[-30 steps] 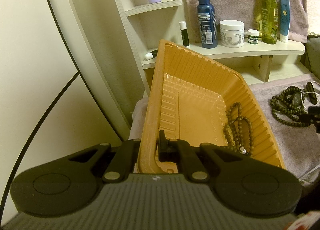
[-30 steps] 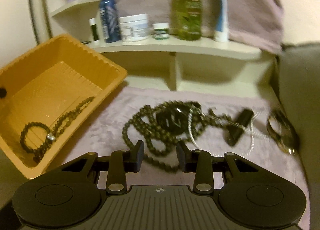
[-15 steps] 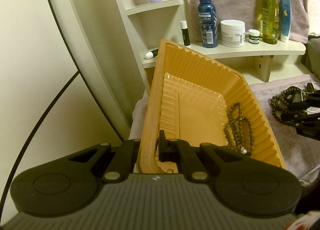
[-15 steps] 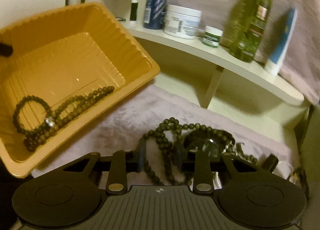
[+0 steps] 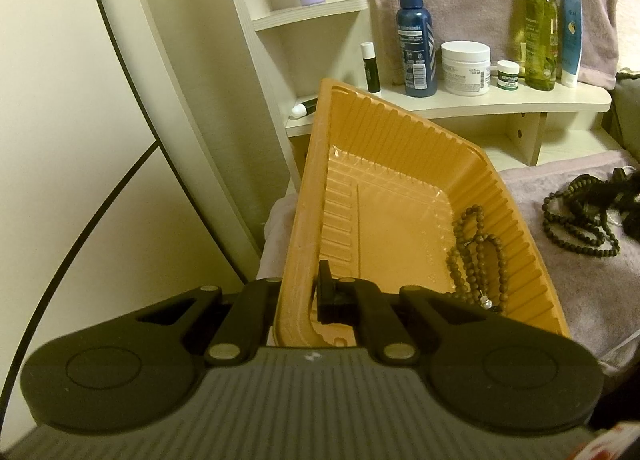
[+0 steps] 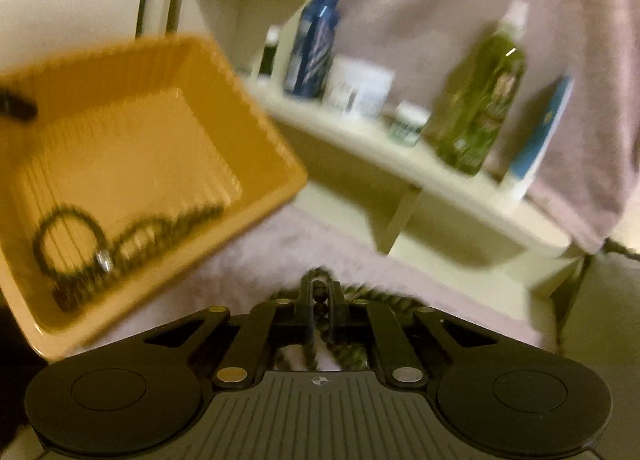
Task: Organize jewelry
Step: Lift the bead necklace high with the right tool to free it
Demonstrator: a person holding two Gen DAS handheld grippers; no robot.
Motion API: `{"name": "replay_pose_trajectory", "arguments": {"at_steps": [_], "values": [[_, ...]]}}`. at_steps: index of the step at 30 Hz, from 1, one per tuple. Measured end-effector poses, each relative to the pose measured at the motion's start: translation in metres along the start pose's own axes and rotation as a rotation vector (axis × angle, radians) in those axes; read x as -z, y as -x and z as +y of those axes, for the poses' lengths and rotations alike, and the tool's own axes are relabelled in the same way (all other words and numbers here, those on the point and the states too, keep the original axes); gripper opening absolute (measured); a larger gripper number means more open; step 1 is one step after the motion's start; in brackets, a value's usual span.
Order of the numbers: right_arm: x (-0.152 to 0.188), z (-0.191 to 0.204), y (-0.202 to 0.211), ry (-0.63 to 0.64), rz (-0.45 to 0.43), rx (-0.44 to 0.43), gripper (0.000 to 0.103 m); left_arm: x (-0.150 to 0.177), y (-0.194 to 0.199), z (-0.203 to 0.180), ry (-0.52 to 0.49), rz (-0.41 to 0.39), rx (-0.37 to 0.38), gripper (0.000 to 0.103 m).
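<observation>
On the left, my left hand-held gripper (image 5: 298, 296) is clamped on the near rim of the orange tray (image 5: 516, 216): one finger sits inside the wall and the other outside, and the tray is tipped up toward the shelf. The tray looks like thin, ribbed moulded plastic, light and a bit flexible, so I judge the rim is the right place to pinch it, near a corner where the wall is stiffest. One beaded bracelet (image 5: 476, 256) already lies inside, slumped against the right-hand wall with a small silver bead at its low end.

Further right, on the lilac towel (image 5: 580, 284), the rest of the jewelry waits: a dark bead necklace (image 5: 576, 220) in loose loops, tangled with darker pieces at the frame edge that I cannot make out.

In the right wrist view, which is motion-blurred, my right hand-held gripper (image 6: 319, 300) is nearly closed with a strand of beads (image 6: 320, 294) caught between the fingers, and more strand trails underneath. It is near the tray's (image 6: 256, 196) open side. I expect the strand to be limp and slippery, free to swing and to slide bead by bead through the pads, so a firm pinch across the cord between two beads should hold best. It may also drag its tangled neighbours along.
</observation>
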State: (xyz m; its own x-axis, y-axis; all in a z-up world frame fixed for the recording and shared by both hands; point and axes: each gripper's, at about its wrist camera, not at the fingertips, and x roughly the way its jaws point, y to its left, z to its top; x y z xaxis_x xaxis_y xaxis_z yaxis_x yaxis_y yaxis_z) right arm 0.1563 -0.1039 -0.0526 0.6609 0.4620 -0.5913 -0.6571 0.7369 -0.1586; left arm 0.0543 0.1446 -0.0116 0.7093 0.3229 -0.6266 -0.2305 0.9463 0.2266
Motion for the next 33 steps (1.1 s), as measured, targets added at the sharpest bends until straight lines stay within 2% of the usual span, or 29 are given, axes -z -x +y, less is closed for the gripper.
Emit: {"name": "replay_pose_trajectory", "arguments": {"at_steps": [9,18,33], "values": [[-0.045,-0.037,0.058,-0.049,-0.144,0.007,0.007,-0.001,0.003,-0.002,-0.001,-0.007,0.005,0.004],[-0.086,-0.065,0.096,-0.069,-0.26,0.011,0.007,-0.003,0.005,-0.003,-0.003,-0.012,0.011,0.004],[-0.141,-0.068,0.138,-0.033,-0.419,-0.003,0.007,-0.004,0.006,-0.004,-0.001,-0.014,0.01,0.004]]}}
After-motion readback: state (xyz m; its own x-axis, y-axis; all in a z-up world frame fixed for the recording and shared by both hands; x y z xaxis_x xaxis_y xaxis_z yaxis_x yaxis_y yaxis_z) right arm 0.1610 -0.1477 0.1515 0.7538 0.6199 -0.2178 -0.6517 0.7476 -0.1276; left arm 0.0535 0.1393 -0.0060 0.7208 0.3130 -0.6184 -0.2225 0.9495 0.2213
